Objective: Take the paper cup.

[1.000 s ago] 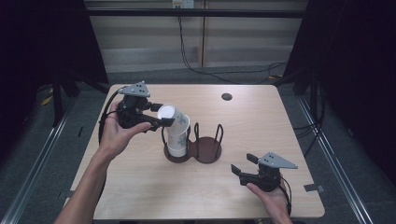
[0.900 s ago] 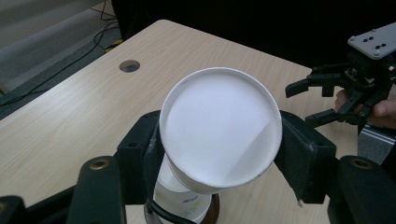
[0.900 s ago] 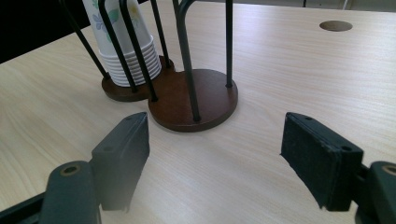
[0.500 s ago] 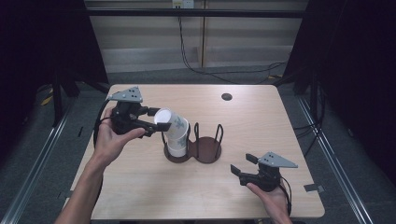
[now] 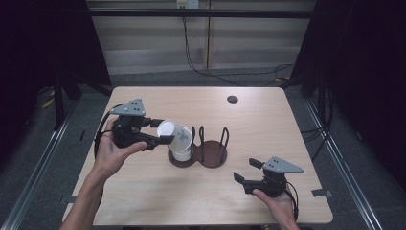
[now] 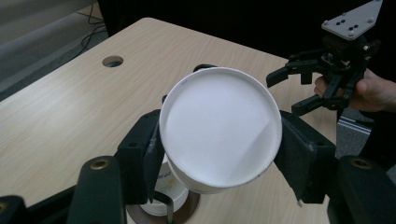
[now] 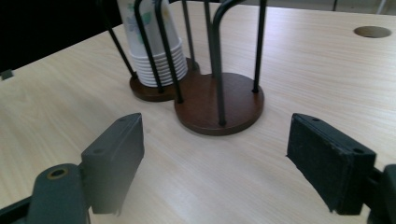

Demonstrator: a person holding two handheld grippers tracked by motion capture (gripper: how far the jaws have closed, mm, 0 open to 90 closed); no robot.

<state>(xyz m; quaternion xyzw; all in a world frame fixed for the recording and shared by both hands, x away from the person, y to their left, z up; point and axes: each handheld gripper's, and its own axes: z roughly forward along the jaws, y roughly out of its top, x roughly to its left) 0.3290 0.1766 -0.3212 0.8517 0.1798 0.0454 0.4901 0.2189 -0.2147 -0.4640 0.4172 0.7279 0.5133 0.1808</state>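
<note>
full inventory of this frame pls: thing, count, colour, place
paper cup: 1, white, clamped between the left gripper's jaws, tilted, above the stack
cup stack: 1, white with a print, upside down in the holder's left bay
cup holder: 1, dark brown double base with black wire posts, table centre; right bay empty
table: 1, light wood, with a round hole near its far edge
left gripper: 1, black, left of the holder
right gripper: 1, black, open, near right of the table
hands: 2, one on each gripper

we see a matt white paper cup [image 6: 219,128], a pale smooth wood-grain table [image 5: 268,120], and a dark brown wooden holder base with black metal wires [image 7: 217,100].
</note>
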